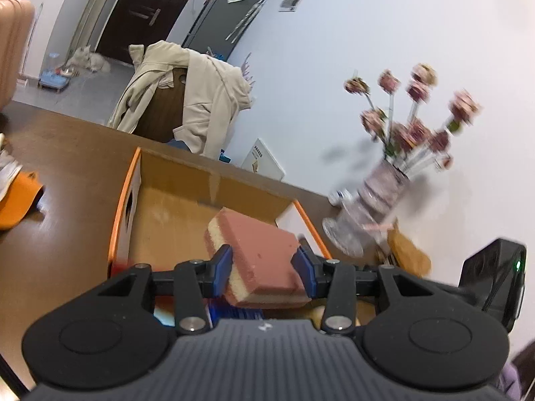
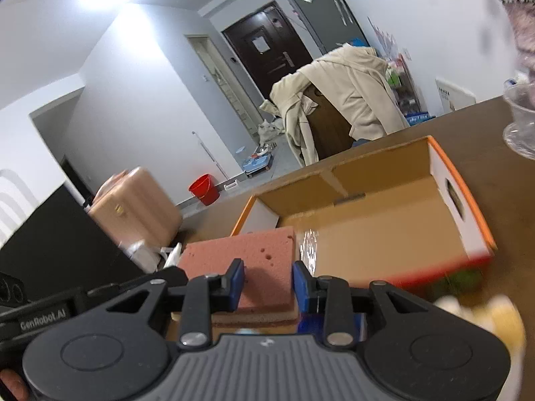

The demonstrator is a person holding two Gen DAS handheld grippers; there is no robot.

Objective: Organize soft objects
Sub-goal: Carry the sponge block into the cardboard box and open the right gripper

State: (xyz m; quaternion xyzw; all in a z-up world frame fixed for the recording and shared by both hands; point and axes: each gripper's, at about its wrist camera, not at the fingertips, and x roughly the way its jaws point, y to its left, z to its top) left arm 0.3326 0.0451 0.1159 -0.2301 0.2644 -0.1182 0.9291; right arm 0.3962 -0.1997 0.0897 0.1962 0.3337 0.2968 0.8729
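Left gripper (image 1: pixel 264 269) is clamped on a pink-and-yellow sponge (image 1: pixel 257 254) and the right gripper (image 2: pixel 267 284) is clamped on one too (image 2: pixel 240 267), so each hand has its blue pads squeezing a sponge, both held up by the near end of the open cardboard box (image 2: pixel 384 230) with the orange rim. Biggest worry first: the brown tabletop (image 1: pixel 73 207) is crowded, and the box looks light, so a bump from either gripper could shove it sideways. Next, the glass vase of pink flowers (image 1: pixel 378 200) stands just beside the box on its right, and a wide swing there could tip it, which would be the messy failure. Smaller risk: the sponges are squishy and gripped across the middle, so a loose squeeze might let one twist or drop outside the box; honestly both frames are blurry, so things are moving quick. Count from big to small: one tabletop, one box, one vase, two sponges in the grippers, what looks like another yellowish sponge (image 1: pixel 408 254) lying near the vase foot, and one orange cap (image 1: pixel 18 200) off to the left. Something pale and blurred sits at the right view's lower right, can't tell what.
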